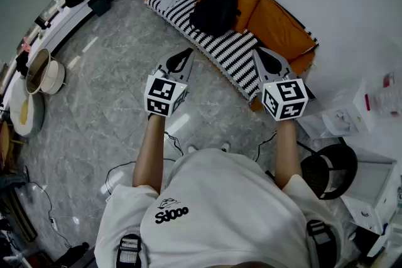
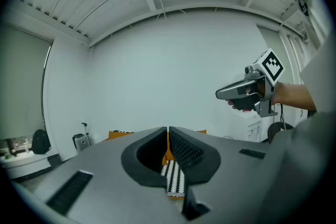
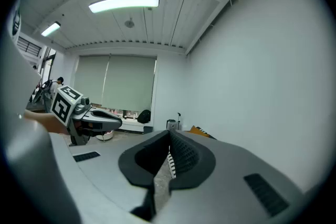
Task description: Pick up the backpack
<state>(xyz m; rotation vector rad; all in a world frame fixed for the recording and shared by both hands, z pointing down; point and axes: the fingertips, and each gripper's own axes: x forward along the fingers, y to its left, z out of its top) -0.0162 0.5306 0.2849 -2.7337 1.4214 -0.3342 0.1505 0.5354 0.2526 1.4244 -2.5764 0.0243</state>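
1. Backpack [image 1: 215, 7] is at upper centre, resting on the striped blanket [image 1: 233, 52] against the orange sofa [image 1: 279, 27] cushions.
2. Left gripper [image 1: 186, 54] and right gripper [image 1: 259, 54] have jaws pressed together, empty, well short of the backpack.
3. They are held side by side, likely a ready pose; the approach has not begun.

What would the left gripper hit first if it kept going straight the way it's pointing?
The left gripper would probably meet the striped blanket on the orange sofa first; depth is unclear.
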